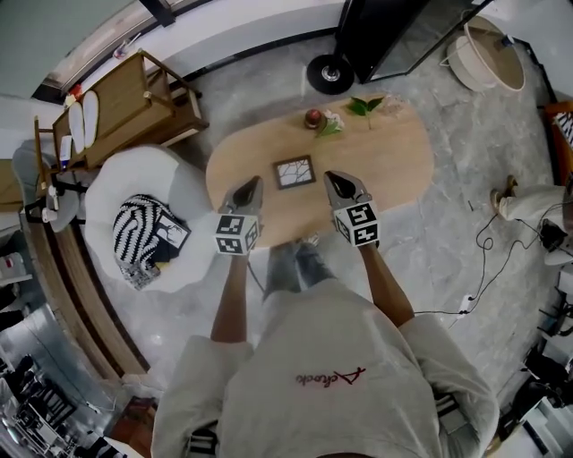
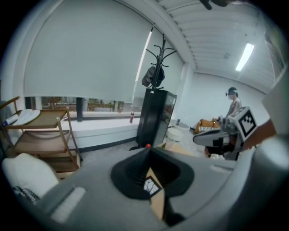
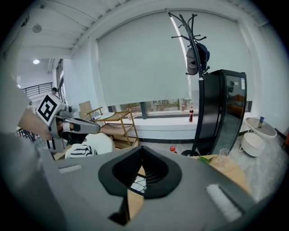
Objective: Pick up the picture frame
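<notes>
The picture frame [image 1: 295, 172] lies flat in the middle of the oval wooden table [image 1: 394, 170]; it is dark-rimmed with a white, branch-patterned picture. My left gripper [image 1: 253, 182] hovers just to its left, my right gripper [image 1: 333, 177] just to its right, both above the table's near half. Both have their jaws shut with nothing between them, and both point towards the frame. In the left gripper view the frame [image 2: 152, 186] shows below the shut tips, and the right gripper view shows the frame [image 3: 141, 184] the same way.
A small red fruit [image 1: 312, 117], a glass and green leaves [image 1: 365, 106] sit at the table's far edge. A white armchair with a striped cushion [image 1: 141, 230] stands left of the table, a wooden cart [image 1: 125, 103] behind it. A black cabinet [image 1: 385, 27] and cables [image 1: 488, 237] are on the right.
</notes>
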A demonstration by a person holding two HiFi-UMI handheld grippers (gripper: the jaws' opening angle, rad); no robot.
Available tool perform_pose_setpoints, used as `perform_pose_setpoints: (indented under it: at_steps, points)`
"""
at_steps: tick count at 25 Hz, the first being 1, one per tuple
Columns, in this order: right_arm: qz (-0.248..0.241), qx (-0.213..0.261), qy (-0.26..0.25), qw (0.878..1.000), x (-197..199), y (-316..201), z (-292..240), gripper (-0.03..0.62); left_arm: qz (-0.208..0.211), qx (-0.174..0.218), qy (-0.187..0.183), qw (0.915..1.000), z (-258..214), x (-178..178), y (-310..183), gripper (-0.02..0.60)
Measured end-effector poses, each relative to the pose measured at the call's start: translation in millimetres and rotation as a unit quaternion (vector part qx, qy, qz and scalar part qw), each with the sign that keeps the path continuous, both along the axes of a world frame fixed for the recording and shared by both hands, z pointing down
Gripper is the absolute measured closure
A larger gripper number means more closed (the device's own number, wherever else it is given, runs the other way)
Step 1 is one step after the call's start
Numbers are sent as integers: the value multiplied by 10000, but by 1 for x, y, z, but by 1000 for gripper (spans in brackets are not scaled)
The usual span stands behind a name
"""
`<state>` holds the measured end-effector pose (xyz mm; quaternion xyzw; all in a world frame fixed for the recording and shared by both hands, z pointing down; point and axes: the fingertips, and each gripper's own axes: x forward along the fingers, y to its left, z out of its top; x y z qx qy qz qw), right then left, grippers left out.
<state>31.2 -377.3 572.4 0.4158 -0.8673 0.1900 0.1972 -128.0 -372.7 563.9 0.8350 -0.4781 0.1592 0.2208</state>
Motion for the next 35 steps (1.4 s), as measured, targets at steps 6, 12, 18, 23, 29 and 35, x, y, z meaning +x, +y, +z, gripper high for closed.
perform_pose_setpoints:
  at_steps: [6, 12, 18, 23, 29, 35]
  points:
    - [18, -282, 26, 9996, 0, 11, 34, 592, -8, -296, 56, 9995, 36, 1, 13, 581]
    - [46, -529, 27, 9986, 1, 28, 66, 592, -113, -559, 91, 9983, 70, -3, 28, 581]
    - [56, -784, 47, 9969, 4, 51, 98, 591, -119, -800, 104, 9967, 104, -1, 48, 581]
    - [88, -993, 63, 9950, 7, 70, 129, 591, -151, -963, 129, 9952, 132, 0, 60, 581]
    - [85, -1240, 116, 9922, 12, 95, 165, 592, -171, -1140, 169, 9932, 167, 4, 80, 581]
    - [74, -1474, 128, 9890, 14, 118, 198, 592, -167, -1348, 179, 9906, 202, 7, 101, 581]
